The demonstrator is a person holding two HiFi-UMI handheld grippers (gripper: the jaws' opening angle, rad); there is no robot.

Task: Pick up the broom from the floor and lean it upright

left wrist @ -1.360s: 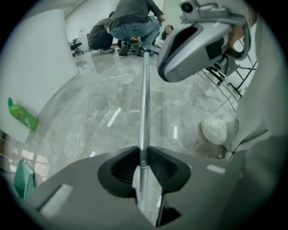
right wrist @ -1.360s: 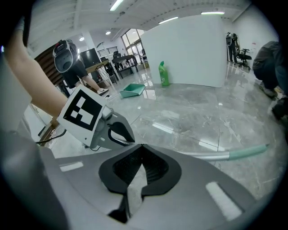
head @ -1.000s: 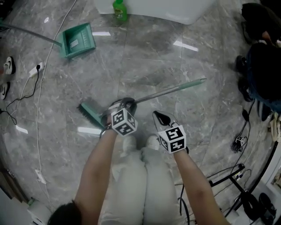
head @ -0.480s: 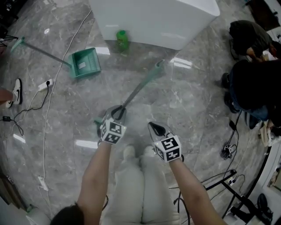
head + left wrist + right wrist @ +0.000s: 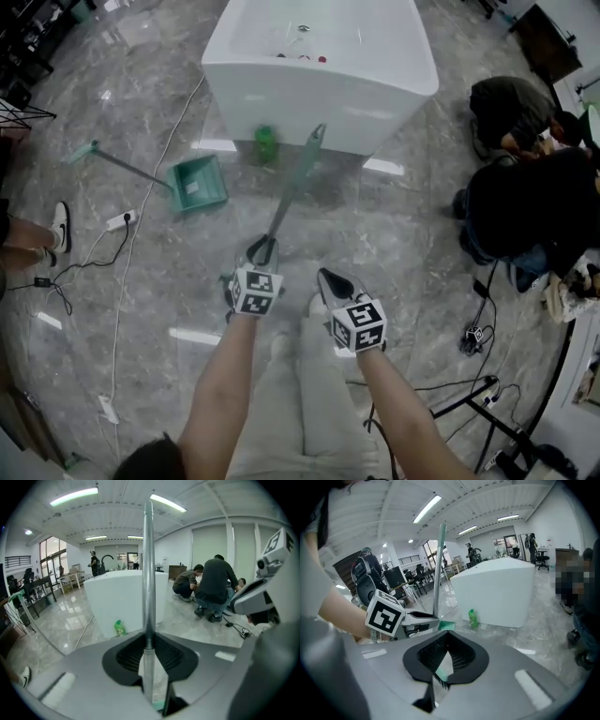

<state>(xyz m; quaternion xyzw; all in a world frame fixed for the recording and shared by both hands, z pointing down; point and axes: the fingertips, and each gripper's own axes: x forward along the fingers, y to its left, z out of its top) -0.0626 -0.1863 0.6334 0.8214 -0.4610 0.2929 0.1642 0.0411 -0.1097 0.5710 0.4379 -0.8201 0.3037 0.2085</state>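
The broom's grey handle [image 5: 292,187] rises steeply from my left gripper [image 5: 262,249], its green tip reaching toward the white counter. In the left gripper view the handle [image 5: 148,573] runs straight up between the jaws of the left gripper [image 5: 148,641], which is shut on it. The green broom head [image 5: 228,279] hangs just below that gripper, mostly hidden. My right gripper [image 5: 330,277] is beside it to the right, shut and holding nothing. In the right gripper view the right gripper [image 5: 447,632] points at the broom head [image 5: 446,626], with the handle [image 5: 437,573] and left gripper [image 5: 419,618] ahead to the left.
A white counter [image 5: 319,66] stands ahead with a green bottle [image 5: 267,145] at its foot. A green dustpan [image 5: 197,183] lies to the left. A power strip [image 5: 122,221] and cables trail at the left. People [image 5: 516,187] crouch at the right; tripod legs [image 5: 487,394] lower right.
The broom handle has swung from lying low across the floor to standing steeply up in the left gripper. Both grippers have risen, and more of the counter has come into the head view.
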